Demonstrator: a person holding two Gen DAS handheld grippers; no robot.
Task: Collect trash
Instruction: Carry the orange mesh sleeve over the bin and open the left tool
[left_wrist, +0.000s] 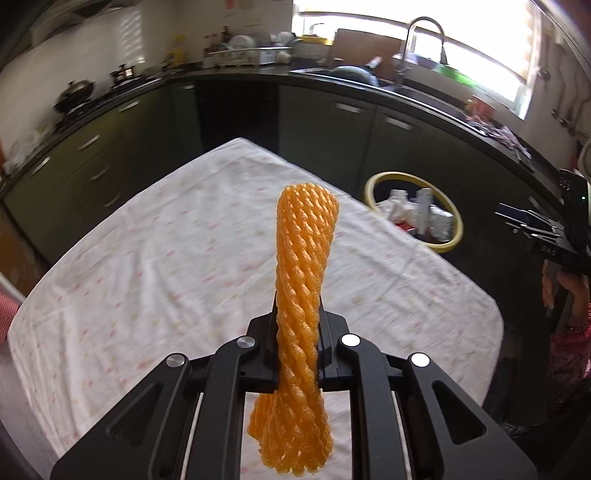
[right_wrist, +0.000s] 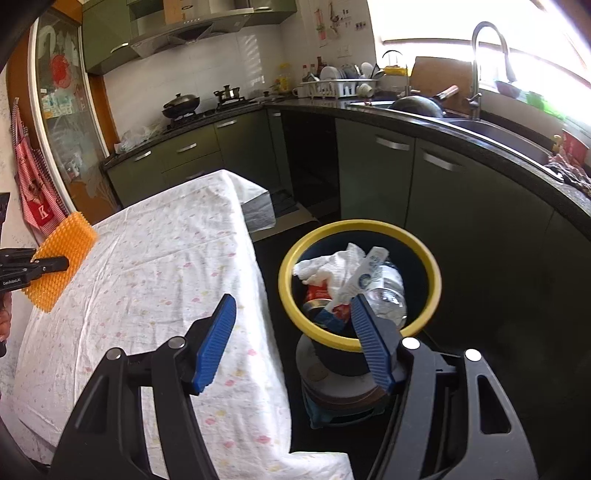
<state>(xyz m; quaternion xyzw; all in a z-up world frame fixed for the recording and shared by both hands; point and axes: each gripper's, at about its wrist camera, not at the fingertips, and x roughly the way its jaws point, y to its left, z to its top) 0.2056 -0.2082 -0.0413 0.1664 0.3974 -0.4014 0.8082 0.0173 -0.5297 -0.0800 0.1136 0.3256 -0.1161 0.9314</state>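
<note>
Left tongs clamp the orange foam net at mid-length; it is raised above the cloth-covered surface, one end projecting past the tips, the other hanging behind them. Right tongs stand parted and empty, before the yellow-rimmed bin, which holds crumpled paper and a bottle.

Kitchen interior with dark green cabinets beneath a black L-shaped counter.
White wall tiles back a range hood and hob; a curved faucet stands at the sink under a bright window. A pale patterned cloth covers the surface; the floor is dark.
</note>
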